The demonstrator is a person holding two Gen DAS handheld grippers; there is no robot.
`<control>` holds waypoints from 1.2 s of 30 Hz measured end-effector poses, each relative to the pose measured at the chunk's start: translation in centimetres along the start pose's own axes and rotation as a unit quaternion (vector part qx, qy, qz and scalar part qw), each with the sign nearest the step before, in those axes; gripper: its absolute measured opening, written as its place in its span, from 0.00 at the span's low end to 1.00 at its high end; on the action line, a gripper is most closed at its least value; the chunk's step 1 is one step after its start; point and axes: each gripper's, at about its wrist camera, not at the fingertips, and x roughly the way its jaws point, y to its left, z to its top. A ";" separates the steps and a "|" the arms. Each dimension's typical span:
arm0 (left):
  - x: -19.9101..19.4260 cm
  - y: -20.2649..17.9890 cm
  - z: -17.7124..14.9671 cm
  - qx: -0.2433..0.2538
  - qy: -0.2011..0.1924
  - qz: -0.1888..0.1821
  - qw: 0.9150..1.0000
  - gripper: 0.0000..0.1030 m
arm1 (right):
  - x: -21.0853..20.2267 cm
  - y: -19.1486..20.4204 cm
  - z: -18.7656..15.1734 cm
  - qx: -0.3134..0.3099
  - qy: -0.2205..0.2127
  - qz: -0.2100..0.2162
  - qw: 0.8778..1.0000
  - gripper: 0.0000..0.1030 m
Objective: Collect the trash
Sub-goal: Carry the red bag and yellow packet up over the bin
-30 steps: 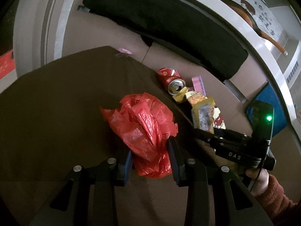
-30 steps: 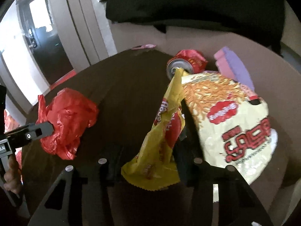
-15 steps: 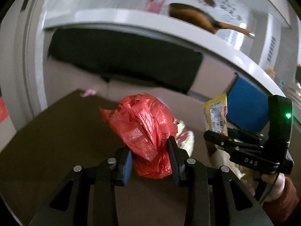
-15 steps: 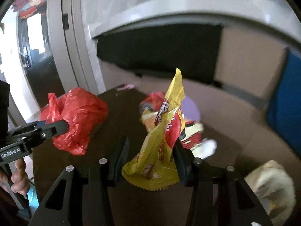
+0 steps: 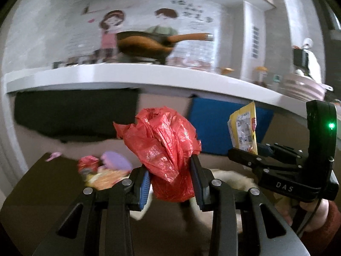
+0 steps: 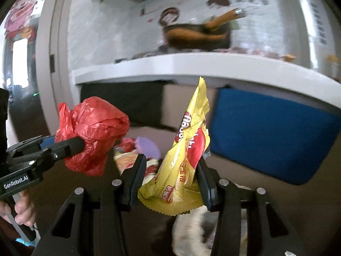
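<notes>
crumpled red plastic bag point(image 5: 164, 149) pinched upright between the jaws at centre, yellow snack wrapper point(image 6: 183, 155) standing on end, creased, red logo facing out, at its 3 o'clock, both raised

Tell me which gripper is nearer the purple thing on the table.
Neither, that I can tell. The left gripper, shut on the red bag, and the right gripper, shut on the yellow wrapper, both hang above the purple thing.

White counter point(image 5: 149, 74) overhangs ahead; trash point(image 5: 106, 170) litters table point(image 5: 42, 192).
</notes>
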 end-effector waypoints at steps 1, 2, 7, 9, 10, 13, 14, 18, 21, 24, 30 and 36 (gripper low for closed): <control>0.3 -1.1 0.3 0.004 0.000 -0.011 1.000 0.34 | -0.9 -0.8 0.1 0.005 -0.005 -0.009 1.000 0.42; 0.9 -2.0 0.6 0.007 -0.001 -0.019 1.000 0.34 | -1.7 -1.6 0.0 0.009 -0.010 -0.018 1.000 0.42; 2.8 -5.9 1.1 0.019 0.004 -0.053 0.998 0.34 | -4.6 -5.0 -0.5 0.029 -0.022 -0.052 0.998 0.42; 3.7 -7.0 0.9 0.023 0.006 -0.060 0.998 0.34 | -5.0 -6.1 -0.8 0.034 -0.022 -0.062 0.997 0.42; 4.3 -7.6 0.8 0.026 0.007 -0.061 0.998 0.34 | -5.1 -6.5 -1.0 0.037 -0.020 -0.066 0.997 0.42; 6.0 -8.7 -0.2 0.026 0.020 -0.066 0.997 0.34 | -5.4 -7.9 -1.9 0.044 -0.014 -0.075 0.996 0.42; 6.9 -9.0 -0.6 0.026 0.029 -0.070 0.997 0.34 | -5.3 -8.3 -2.3 0.047 -0.012 -0.077 0.996 0.42; 9.7 -9.7 -2.5 0.028 0.058 -0.073 0.995 0.34 | -4.6 -10.0 -4.0 0.059 -0.001 -0.081 0.995 0.42; 11.8 -9.7 -3.8 0.019 0.084 -0.077 0.993 0.34 | -3.5 -11.0 -5.4 0.072 0.016 -0.079 0.994 0.42; 13.7 -9.8 -5.0 0.019 0.105 -0.077 0.991 0.34 | -1.7 -12.3 -6.9 0.092 0.039 -0.074 0.992 0.42; 16.5 -9.6 -6.8 0.016 0.141 -0.074 0.987 0.34 | 1.2 -14.5 -9.6 0.133 0.073 -0.060 0.987 0.42; 18.7 -9.2 -8.2 0.007 0.171 -0.078 0.982 0.34 | 3.3 -15.2 -11.4 0.144 0.099 -0.052 0.983 0.42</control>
